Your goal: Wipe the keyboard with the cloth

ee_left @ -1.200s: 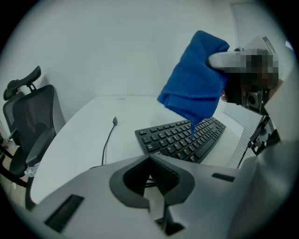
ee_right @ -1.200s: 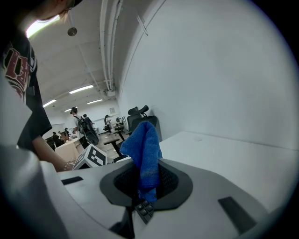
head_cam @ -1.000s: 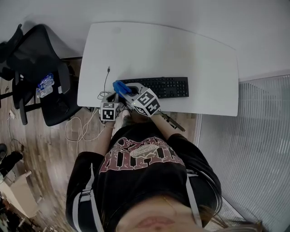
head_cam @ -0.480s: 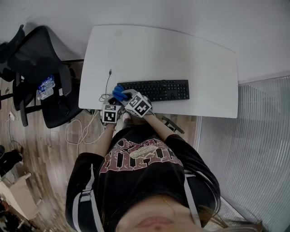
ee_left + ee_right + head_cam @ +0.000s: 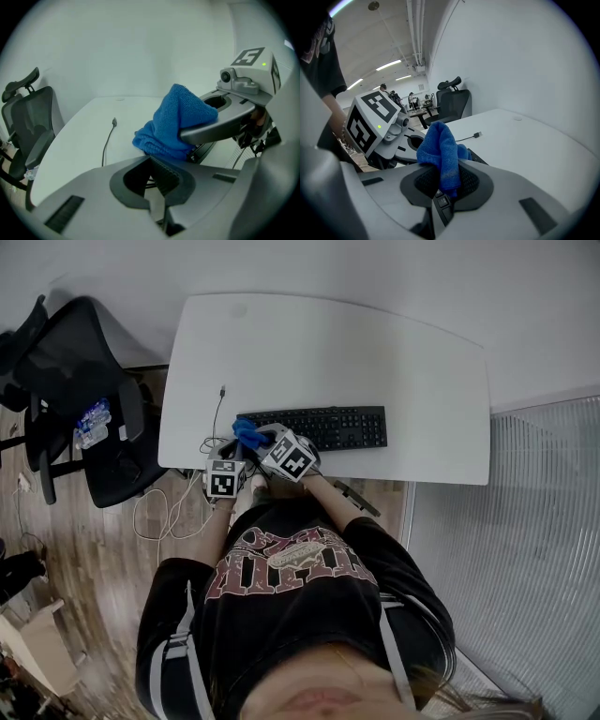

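A black keyboard (image 5: 323, 427) lies near the front edge of the white table (image 5: 375, 352). My right gripper (image 5: 253, 438) is shut on a bunched blue cloth (image 5: 246, 432) at the keyboard's left end. In the right gripper view the cloth (image 5: 440, 150) sticks up out of the closed jaws (image 5: 445, 182), with keys just showing beneath. My left gripper (image 5: 223, 461) hovers just left of it at the table's front edge. Its jaws (image 5: 159, 176) are shut with nothing in them. The cloth (image 5: 173, 124) hangs right in front of them.
A loose cable (image 5: 219, 407) with its plug (image 5: 476, 135) lies on the table left of the keyboard. A black office chair (image 5: 80, 390) stands at the left. More cable loops over the wooden floor (image 5: 155, 512). A ribbed glass partition (image 5: 534, 549) runs along the right.
The right gripper with the cloth has shifted slightly over the keyboard's left end, toward the front edge. The left gripper has stayed close beside it.
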### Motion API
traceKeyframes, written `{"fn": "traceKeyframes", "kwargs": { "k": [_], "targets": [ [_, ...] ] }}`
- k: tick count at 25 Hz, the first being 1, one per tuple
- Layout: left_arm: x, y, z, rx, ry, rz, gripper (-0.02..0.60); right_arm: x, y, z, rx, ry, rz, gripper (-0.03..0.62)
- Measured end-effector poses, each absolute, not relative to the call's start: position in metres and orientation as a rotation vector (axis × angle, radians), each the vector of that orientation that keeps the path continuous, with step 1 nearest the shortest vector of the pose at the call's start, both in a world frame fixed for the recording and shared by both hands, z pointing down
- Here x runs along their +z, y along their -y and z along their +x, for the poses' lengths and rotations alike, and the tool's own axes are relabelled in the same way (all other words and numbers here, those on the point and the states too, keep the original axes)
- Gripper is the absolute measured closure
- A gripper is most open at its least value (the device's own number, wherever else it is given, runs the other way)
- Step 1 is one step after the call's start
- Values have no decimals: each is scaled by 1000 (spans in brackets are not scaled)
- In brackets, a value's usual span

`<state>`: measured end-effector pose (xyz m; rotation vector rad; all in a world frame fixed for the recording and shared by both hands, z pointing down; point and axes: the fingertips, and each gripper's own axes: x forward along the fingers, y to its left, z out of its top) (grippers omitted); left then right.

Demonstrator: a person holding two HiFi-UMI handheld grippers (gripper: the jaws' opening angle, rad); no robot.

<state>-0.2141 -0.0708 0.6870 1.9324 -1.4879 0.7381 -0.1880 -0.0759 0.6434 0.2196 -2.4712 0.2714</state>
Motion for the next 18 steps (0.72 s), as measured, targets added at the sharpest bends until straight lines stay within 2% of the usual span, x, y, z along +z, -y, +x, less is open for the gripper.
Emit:
{"fn": "traceKeyframes", "kwargs": {
  "k": [18],
  "targets": [
    [690, 72, -211, 735, 1515, 1902, 546, 651, 106, -109, 333, 2427, 372, 538]
  ]
}}
